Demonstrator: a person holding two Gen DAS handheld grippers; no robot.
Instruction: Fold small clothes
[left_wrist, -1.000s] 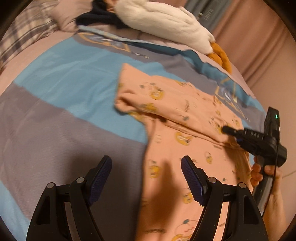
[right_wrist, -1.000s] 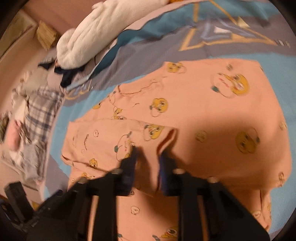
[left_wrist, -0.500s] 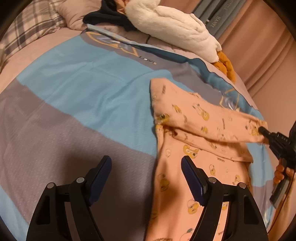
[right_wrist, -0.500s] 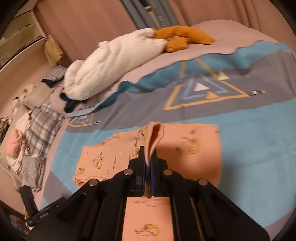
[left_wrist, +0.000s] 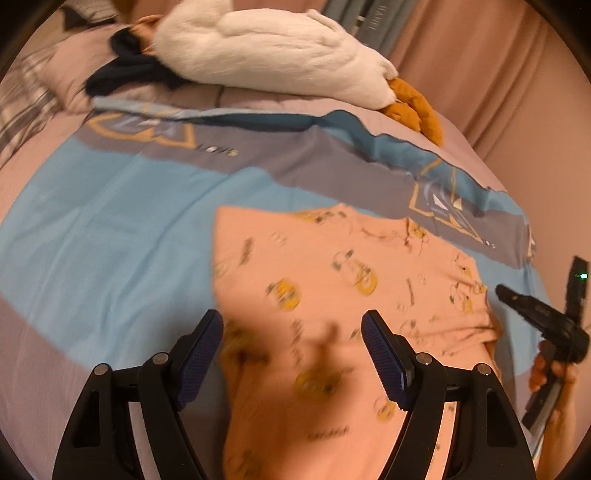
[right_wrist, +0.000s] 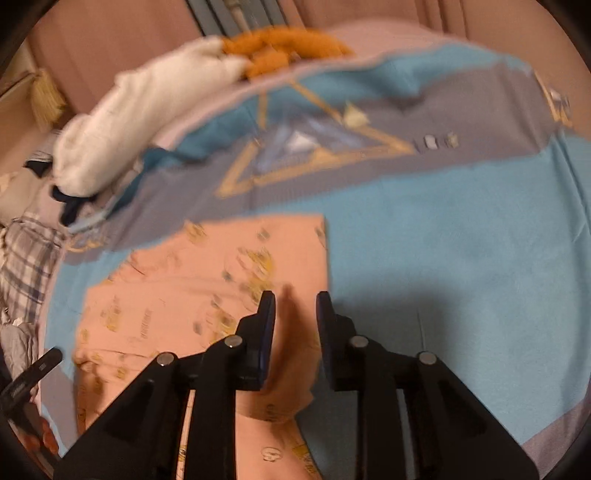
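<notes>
Both tongs apart, left tongs (left_wrist: 291, 350) and right tongs (right_wrist: 294, 314) low over the peach garment (left_wrist: 332, 295); a careless dip could snag and undo the fold.

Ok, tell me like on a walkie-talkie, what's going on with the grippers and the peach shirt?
Left gripper open, hovering over peach shirt. Right gripper open, nothing held. Shirt lies folded on blue bedspread. Nothing in the way.

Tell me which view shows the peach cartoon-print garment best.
Left wrist: the peach cartoon-print garment fills the frame, folded edge and far corners visible. Right wrist shows only its blurred right part, partly hidden behind the right gripper.
</notes>
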